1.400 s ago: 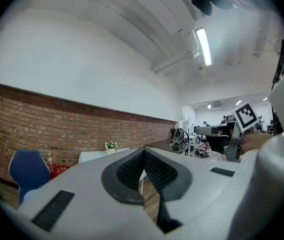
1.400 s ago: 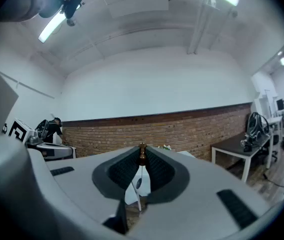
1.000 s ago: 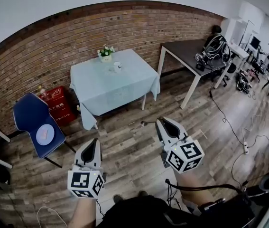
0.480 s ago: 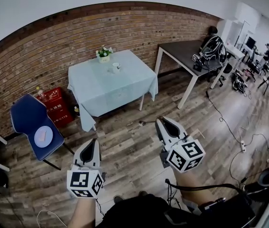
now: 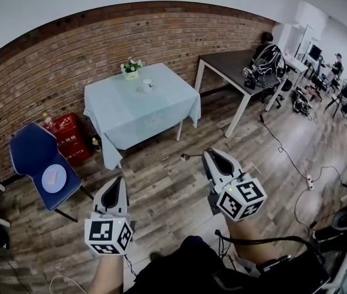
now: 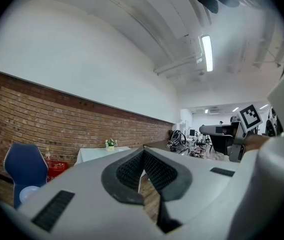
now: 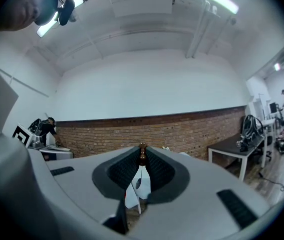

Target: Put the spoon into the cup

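A white cup (image 5: 147, 86) stands at the far side of a table with a pale blue cloth (image 5: 142, 115), several steps ahead of me across the wood floor. My right gripper (image 5: 208, 154) is held level and is shut on a thin spoon (image 5: 191, 157), which sticks out to the left of the jaw tips. In the right gripper view the spoon's brown handle end (image 7: 142, 154) is pinched between the pads and its bowl hangs below. My left gripper (image 5: 120, 180) is held level lower left, shut with nothing in it (image 6: 143, 152).
A small flower pot (image 5: 130, 69) stands behind the cup. A blue chair (image 5: 33, 155) and a red crate (image 5: 67, 141) are left of the table by the brick wall. A dark desk (image 5: 234, 63) stands to the right, with cables (image 5: 289, 158) on the floor.
The table, chair and crate have slid a little left and lower in the head view as I move across the floor. Both grippers keep their pose, and the spoon stays gripped.
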The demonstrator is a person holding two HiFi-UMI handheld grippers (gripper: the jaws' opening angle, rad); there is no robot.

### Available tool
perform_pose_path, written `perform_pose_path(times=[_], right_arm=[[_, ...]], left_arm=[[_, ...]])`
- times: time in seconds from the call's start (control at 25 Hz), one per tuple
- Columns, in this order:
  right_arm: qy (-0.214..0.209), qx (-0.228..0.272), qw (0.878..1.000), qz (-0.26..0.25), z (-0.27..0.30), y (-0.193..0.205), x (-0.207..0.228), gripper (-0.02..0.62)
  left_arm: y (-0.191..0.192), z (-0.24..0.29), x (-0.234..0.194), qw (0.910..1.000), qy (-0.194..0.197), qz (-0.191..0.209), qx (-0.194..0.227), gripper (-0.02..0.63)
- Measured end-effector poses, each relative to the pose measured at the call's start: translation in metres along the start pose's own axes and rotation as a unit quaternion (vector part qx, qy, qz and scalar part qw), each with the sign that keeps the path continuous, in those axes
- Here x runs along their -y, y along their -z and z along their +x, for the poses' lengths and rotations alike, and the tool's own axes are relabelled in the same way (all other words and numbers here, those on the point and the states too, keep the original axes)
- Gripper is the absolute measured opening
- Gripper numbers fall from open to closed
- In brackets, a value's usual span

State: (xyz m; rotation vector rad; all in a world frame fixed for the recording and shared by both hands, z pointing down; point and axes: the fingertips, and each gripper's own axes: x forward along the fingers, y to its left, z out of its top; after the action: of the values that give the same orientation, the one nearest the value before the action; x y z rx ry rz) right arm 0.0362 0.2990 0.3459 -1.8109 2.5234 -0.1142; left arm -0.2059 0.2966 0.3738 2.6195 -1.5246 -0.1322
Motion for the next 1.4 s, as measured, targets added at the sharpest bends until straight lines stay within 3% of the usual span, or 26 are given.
perform_pose_path(times=[0.52, 1.4], right_arm=[[-0.012, -0.004, 1.000, 0.005, 0.046, 0.008, 0.007, 0.051], [-0.055, 0.003, 0.998, 0.018, 0.180, -0.007, 0.118, 0.051]], left_arm=[[0.005, 0.024, -0.025, 0.9999, -0.011, -0.006, -0.001, 0.006], [-0.001, 0.189, -0.036, 0.9992, -0.034, 0.012, -0.019, 0.008]])
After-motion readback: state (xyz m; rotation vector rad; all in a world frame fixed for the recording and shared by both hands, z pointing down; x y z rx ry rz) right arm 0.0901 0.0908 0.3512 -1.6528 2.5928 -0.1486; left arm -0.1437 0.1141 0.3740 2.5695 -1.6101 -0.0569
